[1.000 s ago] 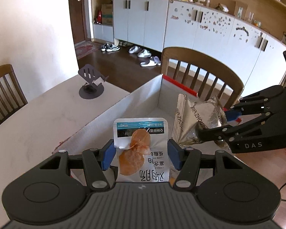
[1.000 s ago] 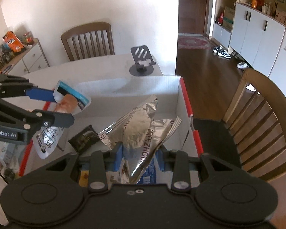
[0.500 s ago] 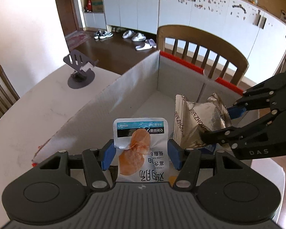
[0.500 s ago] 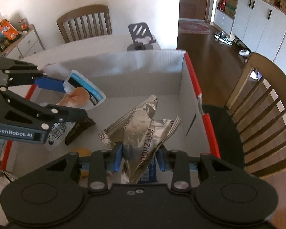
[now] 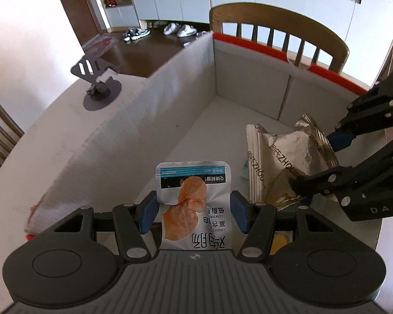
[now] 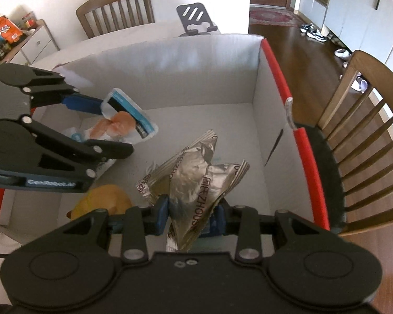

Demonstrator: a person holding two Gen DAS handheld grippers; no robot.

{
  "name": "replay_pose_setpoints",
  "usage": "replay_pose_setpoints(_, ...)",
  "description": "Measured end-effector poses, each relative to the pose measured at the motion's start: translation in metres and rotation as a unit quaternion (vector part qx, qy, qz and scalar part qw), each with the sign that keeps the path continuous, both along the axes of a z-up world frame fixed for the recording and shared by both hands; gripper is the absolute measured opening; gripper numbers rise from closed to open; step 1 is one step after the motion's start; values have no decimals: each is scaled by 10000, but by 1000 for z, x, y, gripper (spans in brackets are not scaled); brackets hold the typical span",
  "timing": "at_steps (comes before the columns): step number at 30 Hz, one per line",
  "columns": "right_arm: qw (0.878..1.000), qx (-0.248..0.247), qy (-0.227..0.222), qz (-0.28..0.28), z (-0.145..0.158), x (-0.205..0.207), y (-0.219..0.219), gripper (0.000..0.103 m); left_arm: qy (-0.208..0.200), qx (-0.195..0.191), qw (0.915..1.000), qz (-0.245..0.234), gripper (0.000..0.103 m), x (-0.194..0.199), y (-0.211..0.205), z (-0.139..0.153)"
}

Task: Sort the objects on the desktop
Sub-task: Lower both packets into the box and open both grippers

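- The left gripper (image 5: 194,209) pinches a white snack pouch (image 5: 195,204) over the cardboard box (image 5: 170,110).
- The right gripper (image 6: 190,216) pinches a crumpled foil packet (image 6: 196,180) there too.
- If released too high, either may snag the other gripper.

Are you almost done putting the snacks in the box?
Partly. A yellow packet already lies inside the cardboard box. Right now the left gripper holds a white chicken snack pouch and the right gripper a silver foil packet, both over the box, not yet let go. The phone stand sits outside on the table.
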State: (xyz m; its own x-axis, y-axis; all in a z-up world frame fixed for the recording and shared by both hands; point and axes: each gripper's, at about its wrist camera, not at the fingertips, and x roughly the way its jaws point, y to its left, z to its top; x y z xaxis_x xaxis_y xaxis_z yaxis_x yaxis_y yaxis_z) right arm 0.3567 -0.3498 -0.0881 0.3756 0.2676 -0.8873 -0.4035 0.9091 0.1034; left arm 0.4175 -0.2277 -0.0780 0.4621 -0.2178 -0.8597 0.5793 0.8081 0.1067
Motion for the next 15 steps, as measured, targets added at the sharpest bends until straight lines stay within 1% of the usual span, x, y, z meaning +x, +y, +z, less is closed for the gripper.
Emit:
replay_pose_setpoints(5, 9999, 46, 70, 82, 0, 1, 2, 36, 109, 24, 9999, -21, 58, 1, -2, -5)
replay_pose_setpoints(8, 9999, 30, 84, 87, -2, 3, 3, 36, 257, 40, 9997, 34, 59, 5, -1, -9)
replay_pose_setpoints(10, 9999, 44, 131, 90, -2, 3, 3, 39, 293, 9, 9995, 90, 59, 6, 0, -9)
replay_pose_setpoints(14, 9998, 41, 164, 110, -1, 3, 2, 40, 440, -65, 9988, 227, 61, 10, 4, -9)
replay_pose_setpoints(15, 9998, 45, 144, 103, 1, 3, 1, 44, 496, -106, 9984, 249, 61, 11, 5, -9)
